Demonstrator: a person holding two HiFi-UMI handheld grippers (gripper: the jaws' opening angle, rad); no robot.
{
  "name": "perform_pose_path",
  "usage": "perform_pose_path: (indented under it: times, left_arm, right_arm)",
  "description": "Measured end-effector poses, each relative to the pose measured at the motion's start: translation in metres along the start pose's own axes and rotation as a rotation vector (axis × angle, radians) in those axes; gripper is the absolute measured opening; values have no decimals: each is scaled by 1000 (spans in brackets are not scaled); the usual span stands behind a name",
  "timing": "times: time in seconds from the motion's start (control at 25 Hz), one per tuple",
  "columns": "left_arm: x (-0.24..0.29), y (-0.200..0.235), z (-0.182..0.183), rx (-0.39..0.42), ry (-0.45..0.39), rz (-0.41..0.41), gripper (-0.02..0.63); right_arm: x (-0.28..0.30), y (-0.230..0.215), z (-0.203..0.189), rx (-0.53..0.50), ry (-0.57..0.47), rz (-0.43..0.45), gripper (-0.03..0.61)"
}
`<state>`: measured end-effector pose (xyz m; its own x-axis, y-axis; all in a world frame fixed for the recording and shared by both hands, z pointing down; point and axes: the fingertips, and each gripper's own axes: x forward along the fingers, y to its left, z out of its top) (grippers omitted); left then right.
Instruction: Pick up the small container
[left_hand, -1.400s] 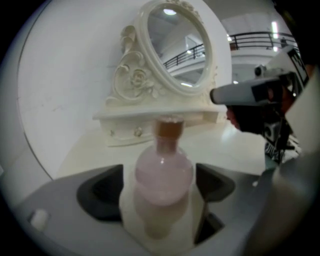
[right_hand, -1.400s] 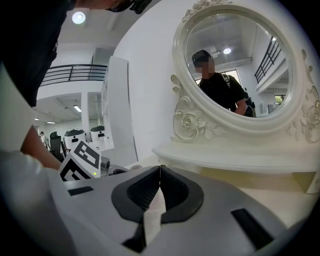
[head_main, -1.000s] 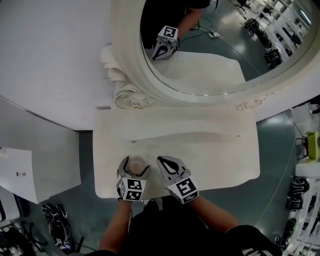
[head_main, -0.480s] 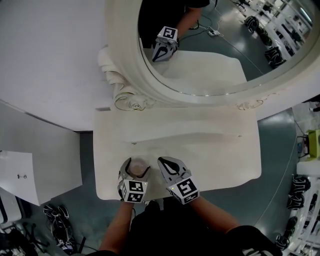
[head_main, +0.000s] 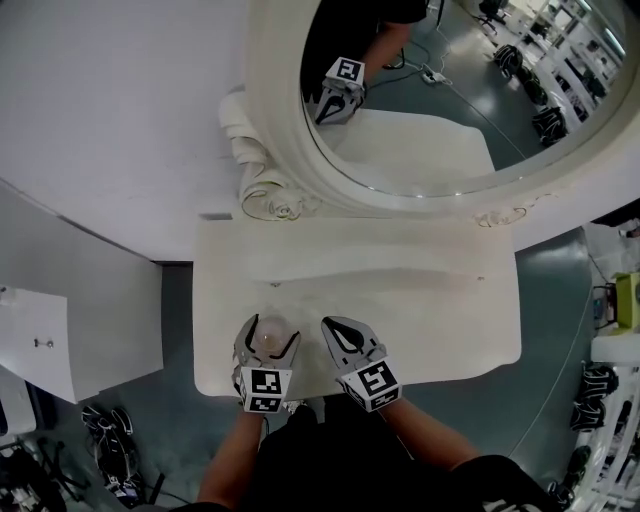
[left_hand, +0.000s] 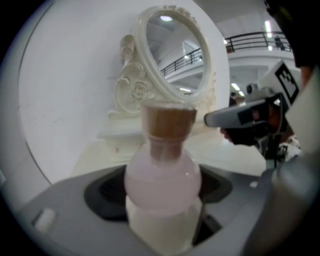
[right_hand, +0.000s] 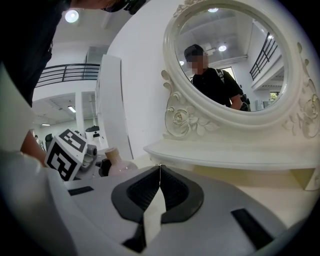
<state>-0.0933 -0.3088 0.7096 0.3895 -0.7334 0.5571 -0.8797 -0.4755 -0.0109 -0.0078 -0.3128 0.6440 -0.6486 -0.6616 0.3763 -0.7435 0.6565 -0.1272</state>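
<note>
The small container (head_main: 270, 343), a pale pink round-bellied bottle with a tan cap, stands near the front edge of the cream dressing table (head_main: 430, 300). My left gripper (head_main: 268, 330) is closed around its belly, with a curved jaw on each side. In the left gripper view the container (left_hand: 162, 170) fills the gap of the left gripper (left_hand: 161, 192), and the dark pads touch its sides. My right gripper (head_main: 330, 326) rests just to the right of it, shut and empty. Its jaws meet at the tip (right_hand: 159, 168), and the container (right_hand: 116, 161) shows to the left.
A large oval mirror (head_main: 450, 100) in an ornate cream frame (head_main: 262, 190) stands behind the table against a white wall and reflects one gripper (head_main: 340, 88). A raised shelf (head_main: 380, 255) runs along the table's back. Grey floor surrounds the table, and a white panel (head_main: 60, 330) lies at the left.
The left jaws have closed in slightly against the container. The head view has shifted a little; both grippers and the container stay at the same spot on the table.
</note>
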Motion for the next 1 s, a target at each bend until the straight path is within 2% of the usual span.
perform_pose_path:
  times: [0.4, 1.0]
  left_arm:
    - [-81, 16, 73, 25, -210, 74, 399]
    - [-160, 18, 127, 63, -378, 95, 399]
  right_arm:
    - [-13, 33, 32, -35, -100, -17, 6]
    - [-54, 69, 106, -115, -294, -63, 6]
